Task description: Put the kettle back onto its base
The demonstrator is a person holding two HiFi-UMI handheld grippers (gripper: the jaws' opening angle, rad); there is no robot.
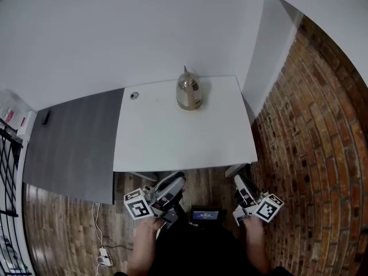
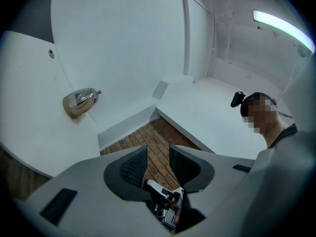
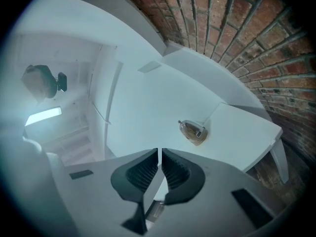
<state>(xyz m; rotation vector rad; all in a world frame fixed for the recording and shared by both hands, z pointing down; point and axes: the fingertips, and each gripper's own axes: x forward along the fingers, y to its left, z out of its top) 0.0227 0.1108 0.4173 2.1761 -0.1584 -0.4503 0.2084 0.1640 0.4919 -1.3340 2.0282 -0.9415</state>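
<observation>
Here we are at the near edge of the white table (image 1: 172,137), and the kettle (image 1: 189,91) stands upright way over at the far side, close to the back wall and a touch right of centre, well apart from both grippers. Whether its base sits under it can't be made out from here. A small round fitting (image 1: 134,95) lies on the tabletop to the kettle's left. Down low, the left gripper (image 2: 158,158) is held in front of the table edge with its jaws apart, a clear gap between the ribbed pads, and nothing in that gap (just the brick-patterned floor showing through). The right gripper (image 3: 159,154) has its jaws brought together, only a thin slit between the pads, and it has hold of nothing; in its own view the kettle sits beyond the tips, out on the table. Both of the person's hands, the left hand (image 1: 146,230) and the right hand (image 1: 253,227), grip the handles below the marker cubes. A brick wall (image 1: 313,131) runs along the right, and a dark grey surface (image 1: 69,137) adjoins the table on the left.
</observation>
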